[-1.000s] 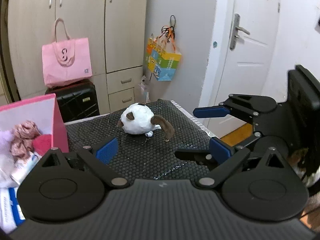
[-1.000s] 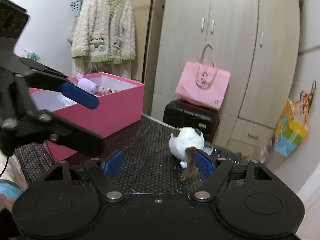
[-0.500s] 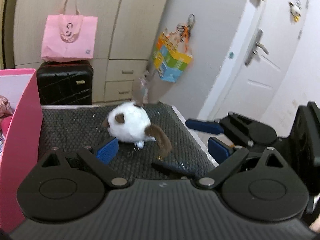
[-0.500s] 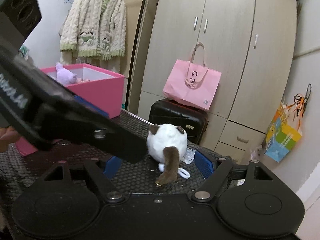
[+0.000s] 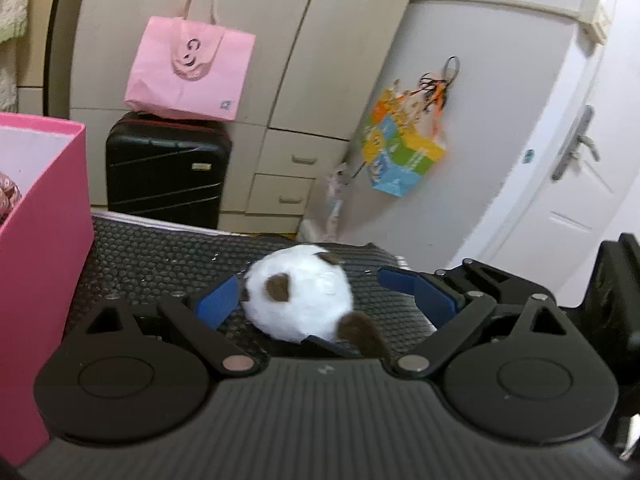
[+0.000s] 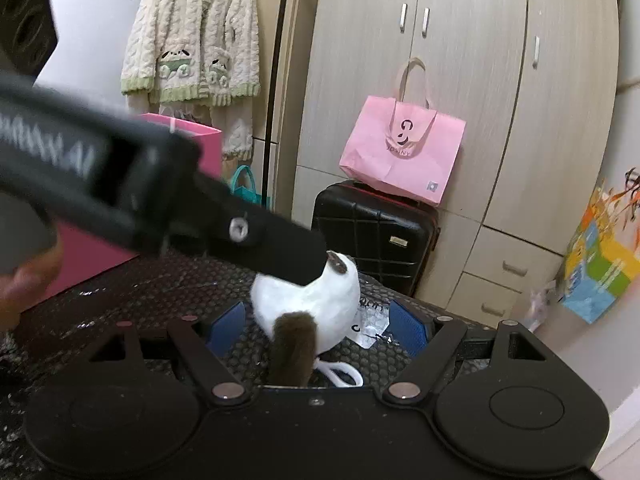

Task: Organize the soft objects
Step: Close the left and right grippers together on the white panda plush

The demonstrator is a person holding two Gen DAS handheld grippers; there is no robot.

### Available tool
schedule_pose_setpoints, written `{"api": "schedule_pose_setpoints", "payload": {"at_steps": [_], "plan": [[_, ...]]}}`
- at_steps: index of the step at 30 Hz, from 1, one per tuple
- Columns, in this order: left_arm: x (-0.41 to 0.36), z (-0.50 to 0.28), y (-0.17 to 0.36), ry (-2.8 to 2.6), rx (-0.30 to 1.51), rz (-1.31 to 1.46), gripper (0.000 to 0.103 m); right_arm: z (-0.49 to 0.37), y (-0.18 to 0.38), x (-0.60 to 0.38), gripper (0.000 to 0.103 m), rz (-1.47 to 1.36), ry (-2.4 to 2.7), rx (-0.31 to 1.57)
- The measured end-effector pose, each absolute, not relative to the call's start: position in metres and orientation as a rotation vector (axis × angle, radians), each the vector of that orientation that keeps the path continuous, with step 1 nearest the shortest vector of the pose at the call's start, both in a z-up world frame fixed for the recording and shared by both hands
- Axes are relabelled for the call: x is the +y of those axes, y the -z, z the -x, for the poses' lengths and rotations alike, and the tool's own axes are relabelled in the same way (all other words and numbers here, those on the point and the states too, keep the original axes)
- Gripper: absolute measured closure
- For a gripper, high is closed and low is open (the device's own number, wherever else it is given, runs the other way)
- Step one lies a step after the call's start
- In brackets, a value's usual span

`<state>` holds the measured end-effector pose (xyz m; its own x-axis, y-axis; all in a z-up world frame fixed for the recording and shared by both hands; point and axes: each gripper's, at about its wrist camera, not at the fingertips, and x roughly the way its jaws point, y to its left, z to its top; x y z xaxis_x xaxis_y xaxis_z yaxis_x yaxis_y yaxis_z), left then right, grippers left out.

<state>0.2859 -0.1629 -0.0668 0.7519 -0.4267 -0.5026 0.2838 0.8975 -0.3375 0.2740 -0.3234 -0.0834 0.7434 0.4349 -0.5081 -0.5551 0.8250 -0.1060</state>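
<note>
A round white plush toy [image 5: 300, 300] with brown ears and a brown tail lies on the black mat [image 5: 160, 252]. My left gripper [image 5: 324, 300] is open, with the toy between its blue pads. My right gripper [image 6: 320, 324] is open too, and the same toy [image 6: 320, 300] sits between its pads, tail toward the camera. The left gripper's arm [image 6: 160, 200] crosses the right wrist view above the toy. The pink box [image 5: 40, 240] stands at the left and holds soft items.
A black suitcase [image 5: 164, 168] with a pink bag [image 5: 188, 68] on top stands behind the table by the wardrobe. A colourful bag [image 5: 400, 152] hangs on the wall at right. A clear packet [image 6: 372, 320] lies on the mat beside the toy.
Both grippers have moved in on the plush toy, which now sits between each pair of pads. The left gripper has swung right, away from the pink box.
</note>
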Motion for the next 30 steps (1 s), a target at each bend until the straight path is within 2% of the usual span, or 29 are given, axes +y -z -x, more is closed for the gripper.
{"api": "schedule_pose_setpoints", "payload": {"at_steps": [10, 13, 15, 16, 19, 30], "plan": [[-0.157, -0.303, 0.084, 0.395, 0.632, 0.280, 0.013, -0.296, 0.096, -0.319, 0.019, 0.245, -0.595, 0.574], [-0.157, -0.308, 0.091, 0.389, 0.661, 0.284, 0.024, -0.303, 0.103, -0.322, 0.021, 0.204, -0.616, 0.599], [-0.159, -0.311, 0.095, 0.403, 0.685, 0.279, 0.038, -0.305, 0.105, -0.323, 0.026, 0.171, -0.639, 0.608], [-0.159, -0.311, 0.097, 0.414, 0.696, 0.277, 0.039, -0.305, 0.106, -0.324, 0.032, 0.149, -0.657, 0.612], [-0.162, -0.310, 0.098, 0.406, 0.685, 0.253, 0.041, -0.304, 0.106, -0.327, 0.038, 0.116, -0.657, 0.599], [-0.171, -0.306, 0.095, 0.385, 0.712, 0.231, 0.043, -0.288, 0.104, -0.321, 0.043, 0.128, -0.603, 0.577]]}}
